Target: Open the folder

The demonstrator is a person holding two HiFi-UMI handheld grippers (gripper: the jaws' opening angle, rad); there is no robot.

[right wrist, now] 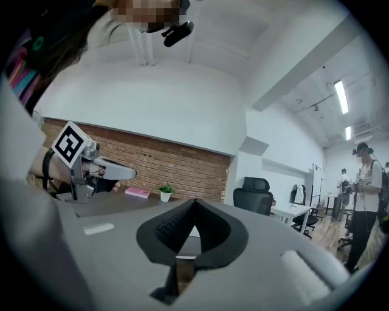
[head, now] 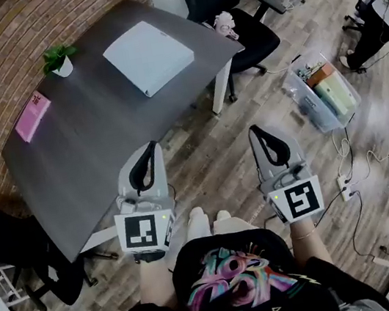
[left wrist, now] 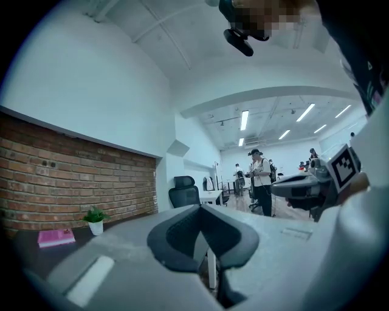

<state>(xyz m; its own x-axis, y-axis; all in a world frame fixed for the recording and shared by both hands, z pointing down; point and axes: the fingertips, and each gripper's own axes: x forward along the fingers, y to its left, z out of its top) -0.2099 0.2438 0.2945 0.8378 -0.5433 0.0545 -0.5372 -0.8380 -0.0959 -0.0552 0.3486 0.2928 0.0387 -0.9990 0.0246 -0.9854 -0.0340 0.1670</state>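
The white folder [head: 149, 56] lies closed and flat on the far right part of the dark grey table [head: 96, 146]. My left gripper [head: 152, 145] is held level over the table's near edge, well short of the folder, with its jaws shut and empty. My right gripper [head: 253, 130] hangs level over the wooden floor to the right of the table, also shut with nothing in it. In the left gripper view the shut jaws [left wrist: 200, 206] meet at their tips. The right gripper view shows its jaws [right wrist: 194, 200] closed the same way.
A small potted plant [head: 58, 59] and a pink book [head: 32, 116] sit at the table's far left by the brick wall. A black office chair [head: 227, 4] stands behind the table, a clear bin [head: 322, 95] on the floor at right. People [left wrist: 261, 179] stand far off.
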